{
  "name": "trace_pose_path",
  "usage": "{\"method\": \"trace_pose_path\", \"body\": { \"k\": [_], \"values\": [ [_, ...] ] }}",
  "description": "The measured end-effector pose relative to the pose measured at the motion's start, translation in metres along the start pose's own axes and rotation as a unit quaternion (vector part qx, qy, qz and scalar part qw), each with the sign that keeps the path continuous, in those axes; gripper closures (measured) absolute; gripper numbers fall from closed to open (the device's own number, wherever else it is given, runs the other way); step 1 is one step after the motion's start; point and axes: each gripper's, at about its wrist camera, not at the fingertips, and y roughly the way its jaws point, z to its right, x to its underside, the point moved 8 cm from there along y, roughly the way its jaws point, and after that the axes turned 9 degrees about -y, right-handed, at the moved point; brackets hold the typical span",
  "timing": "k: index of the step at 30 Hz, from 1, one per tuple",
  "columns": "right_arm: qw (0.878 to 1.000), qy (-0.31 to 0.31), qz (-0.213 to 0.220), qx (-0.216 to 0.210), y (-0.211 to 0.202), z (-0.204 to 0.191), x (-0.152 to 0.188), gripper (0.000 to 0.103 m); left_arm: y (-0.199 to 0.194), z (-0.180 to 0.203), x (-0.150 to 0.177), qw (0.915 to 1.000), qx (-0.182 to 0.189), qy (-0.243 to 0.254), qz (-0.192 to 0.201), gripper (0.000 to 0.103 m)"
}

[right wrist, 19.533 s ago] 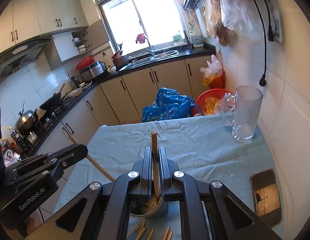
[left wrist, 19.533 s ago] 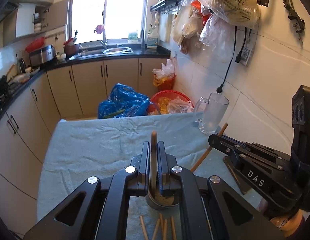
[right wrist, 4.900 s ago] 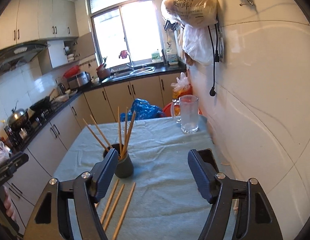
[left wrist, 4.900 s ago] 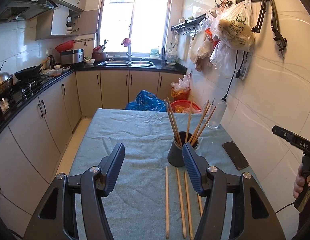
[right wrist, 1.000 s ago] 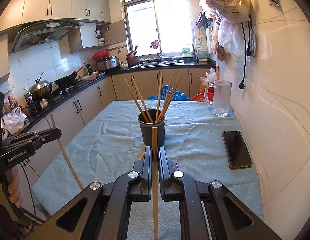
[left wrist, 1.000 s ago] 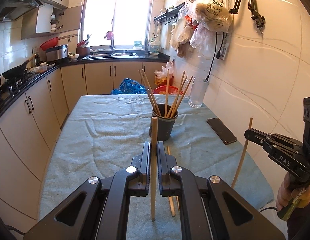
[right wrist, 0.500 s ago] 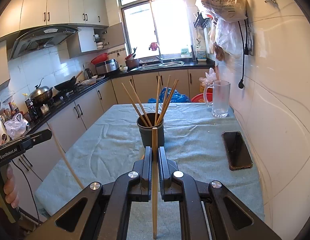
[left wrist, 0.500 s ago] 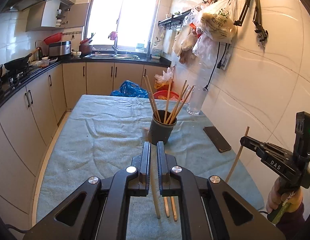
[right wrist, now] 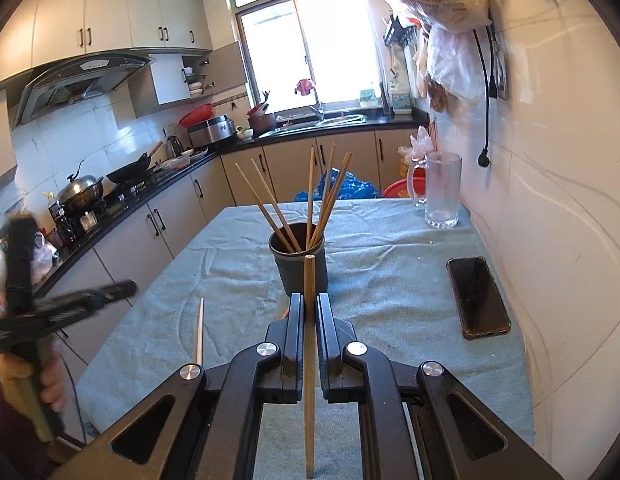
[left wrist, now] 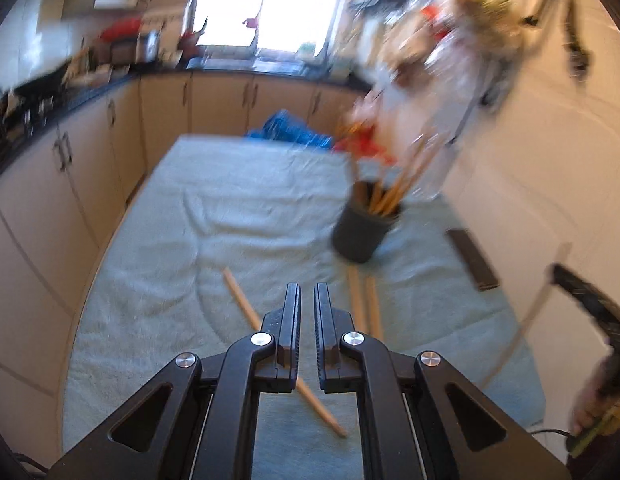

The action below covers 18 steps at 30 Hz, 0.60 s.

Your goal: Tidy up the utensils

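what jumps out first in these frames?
The dark cup bristling with chopsticks, mid-table on the blue cloth. The right gripper is clamped on one chopstick just in front of it. In the blurred left view, another chopstick lies loose under the shut left gripper.

We see a bright window (right wrist: 306,48) above the sink (right wrist: 341,120). Beige cabinets (right wrist: 294,168) line our left under a black counter (right wrist: 158,176); white tiled wall (right wrist: 557,160) right.
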Motion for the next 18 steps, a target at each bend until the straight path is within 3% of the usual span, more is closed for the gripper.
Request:
{"method": "trace_pose_path", "body": {
  "k": [4, 6, 12, 18],
  "values": [
    [0.999, 0.022, -0.022, -0.013, 0.021, 0.015, -0.005, 0.096, 0.069, -0.039, -0.006, 0.9944, -0.020, -0.056, -0.088, 0.096],
    [0.998, 0.037, -0.039, -0.023, 0.036, 0.022, -0.006, 0.096, 0.094, -0.053, -0.007, 0.9907, -0.038, -0.070, -0.110, 0.096],
    [0.993, 0.073, -0.087, -0.035, 0.079, 0.043, -0.006, 0.096, 0.148, -0.077, -0.006, 0.9816, -0.115, -0.058, -0.141, 0.088],
    [0.995, 0.047, -0.083, -0.032, 0.080, 0.029, -0.007, 0.096, 0.167, -0.079, -0.008, 0.9808, -0.112, -0.054, -0.151, 0.086]
  ]
}}
